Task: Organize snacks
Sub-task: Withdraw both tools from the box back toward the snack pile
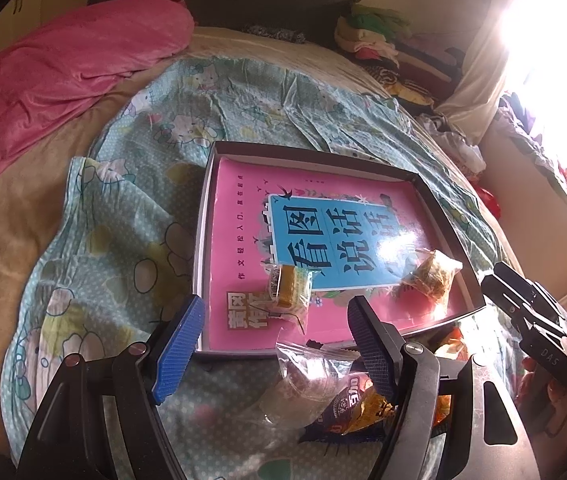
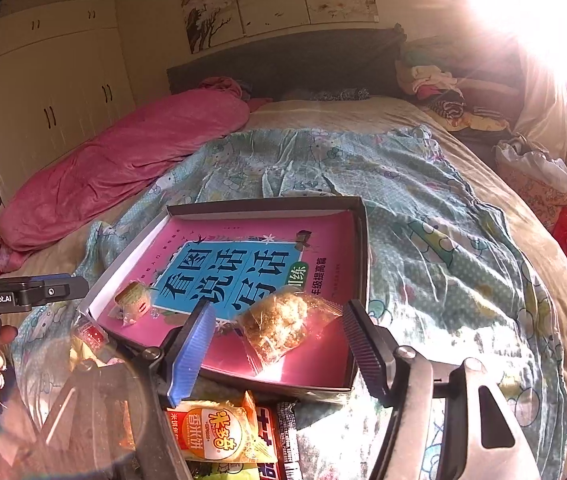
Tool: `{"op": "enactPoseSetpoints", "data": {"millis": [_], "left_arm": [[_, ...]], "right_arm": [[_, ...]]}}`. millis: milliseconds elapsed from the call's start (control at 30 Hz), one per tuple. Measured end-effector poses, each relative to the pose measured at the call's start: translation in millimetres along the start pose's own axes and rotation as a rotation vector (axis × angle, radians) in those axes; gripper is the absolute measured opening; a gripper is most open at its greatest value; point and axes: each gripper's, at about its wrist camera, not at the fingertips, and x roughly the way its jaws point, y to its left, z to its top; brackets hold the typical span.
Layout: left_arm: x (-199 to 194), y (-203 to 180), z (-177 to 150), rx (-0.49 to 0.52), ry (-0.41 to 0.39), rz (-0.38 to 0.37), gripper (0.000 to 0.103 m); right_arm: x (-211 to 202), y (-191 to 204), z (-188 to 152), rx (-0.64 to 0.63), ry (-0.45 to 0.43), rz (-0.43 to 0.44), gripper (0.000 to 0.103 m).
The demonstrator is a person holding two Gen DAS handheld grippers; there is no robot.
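Both your claws stand wide open and empty: left gripper [image 1: 277, 350] over the clear bag [image 1: 307, 384] and orange packet [image 1: 357, 408] lying outside the box's near edge, right gripper [image 2: 279, 348] just short of the near wall. Done so far, by my read: two wrapped snacks sit in the shallow box [image 2: 363, 240], a small yellow cake [image 1: 289, 288] and a brownish crumbly one [image 2: 283, 324]. Left to do: the rice-cracker packet [image 2: 213, 432] and its neighbours on the blanket [image 2: 423, 208].

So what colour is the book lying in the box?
Pink, with a blue title panel; left wrist view.
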Motion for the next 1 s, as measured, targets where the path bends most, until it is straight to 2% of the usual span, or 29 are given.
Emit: {"op": "enactPoseSetpoints", "data": {"millis": [567,1000], "left_arm": [[-14.2,-0.5,-6.1,0.022,-0.012,0.012,0.076],[-23.1,1.4,-14.9,0.03,-0.009,0.022,0.076]], "right_arm": [[-19.1,-1.4,-2.2,0.012,-0.016,-0.002,0.067],[-30.5,22.2,-22.2,-0.006,0.048,0.048,0.067]]}}
